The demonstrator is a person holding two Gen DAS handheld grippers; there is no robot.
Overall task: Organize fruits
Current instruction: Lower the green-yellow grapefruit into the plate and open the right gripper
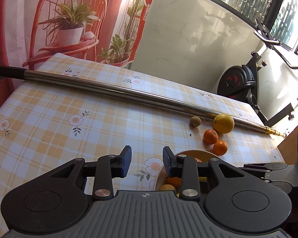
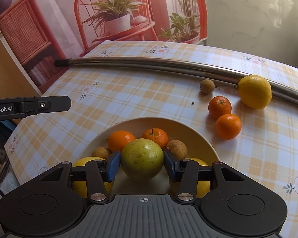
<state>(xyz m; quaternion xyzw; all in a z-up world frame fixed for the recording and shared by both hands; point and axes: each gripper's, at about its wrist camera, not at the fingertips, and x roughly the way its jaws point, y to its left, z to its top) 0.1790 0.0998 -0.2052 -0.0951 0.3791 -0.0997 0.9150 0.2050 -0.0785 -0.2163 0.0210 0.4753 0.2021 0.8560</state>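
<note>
Right wrist view: right gripper (image 2: pixel 142 163) clamps a round green fruit (image 2: pixel 142 158) — left gripper (image 1: pixel 147 162) slightly apart, empty.

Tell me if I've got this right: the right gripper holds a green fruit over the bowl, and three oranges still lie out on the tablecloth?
Not quite. Only two oranges lie on the tablecloth, as the right wrist view shows. The right gripper does hold the green fruit over the bowl.

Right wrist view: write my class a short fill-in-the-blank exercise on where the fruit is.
The right gripper holds a ____ fruit between its fingers, over the bowl.
Outside the bowl lie ____ small oranges.
The lemon rests against the metal ____.
The left gripper holds ____.

Missing words: green; two; pole; nothing
</note>
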